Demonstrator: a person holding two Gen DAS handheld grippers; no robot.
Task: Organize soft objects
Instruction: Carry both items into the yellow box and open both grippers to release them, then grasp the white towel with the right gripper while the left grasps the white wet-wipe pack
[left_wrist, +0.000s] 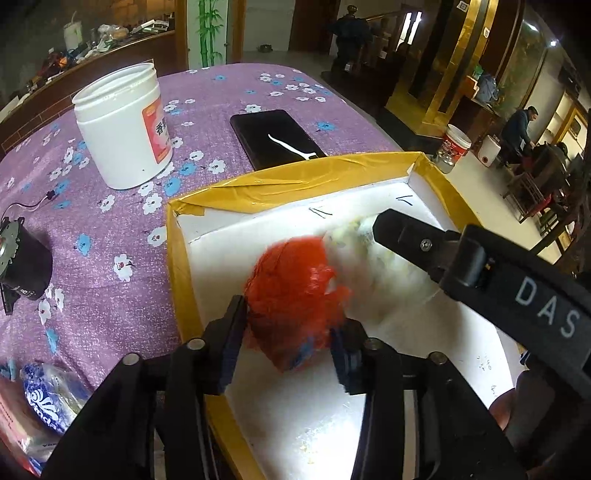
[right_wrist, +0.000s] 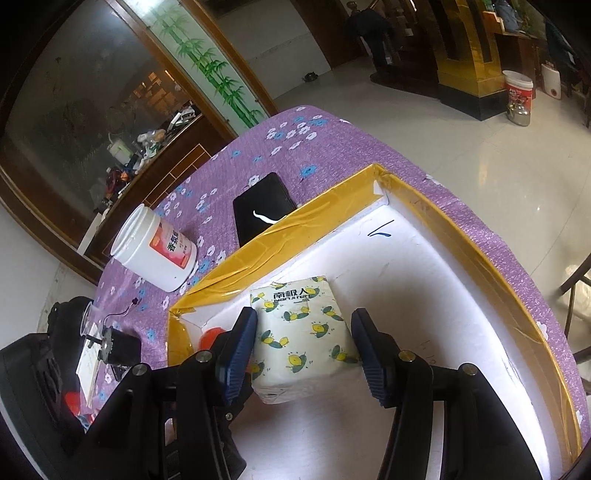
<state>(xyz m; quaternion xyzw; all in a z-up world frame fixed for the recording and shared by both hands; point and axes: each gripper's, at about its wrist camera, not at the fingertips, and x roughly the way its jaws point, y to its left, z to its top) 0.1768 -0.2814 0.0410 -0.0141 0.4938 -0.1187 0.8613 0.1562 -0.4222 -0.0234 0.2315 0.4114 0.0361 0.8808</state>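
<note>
A white foam box with yellow-taped rim (left_wrist: 258, 184) (right_wrist: 295, 221) sits on the purple flowered table. My left gripper (left_wrist: 290, 345) is shut on a crumpled red plastic bag (left_wrist: 295, 291) and holds it inside the box. My right gripper (right_wrist: 304, 352) is inside the box too, its jaws around a white tissue pack with yellow bee print (right_wrist: 303, 332), touching or nearly touching its sides. The right gripper's arm (left_wrist: 480, 273) crosses the left wrist view and hides most of the tissue pack (left_wrist: 354, 236).
On the tablecloth stand an open white jar (left_wrist: 123, 125) (right_wrist: 157, 247), a black phone (left_wrist: 275, 136) (right_wrist: 262, 206) and a black motor with wires (left_wrist: 22, 262) (right_wrist: 118, 347). A blue-white tissue packet (left_wrist: 48, 398) lies at the near left.
</note>
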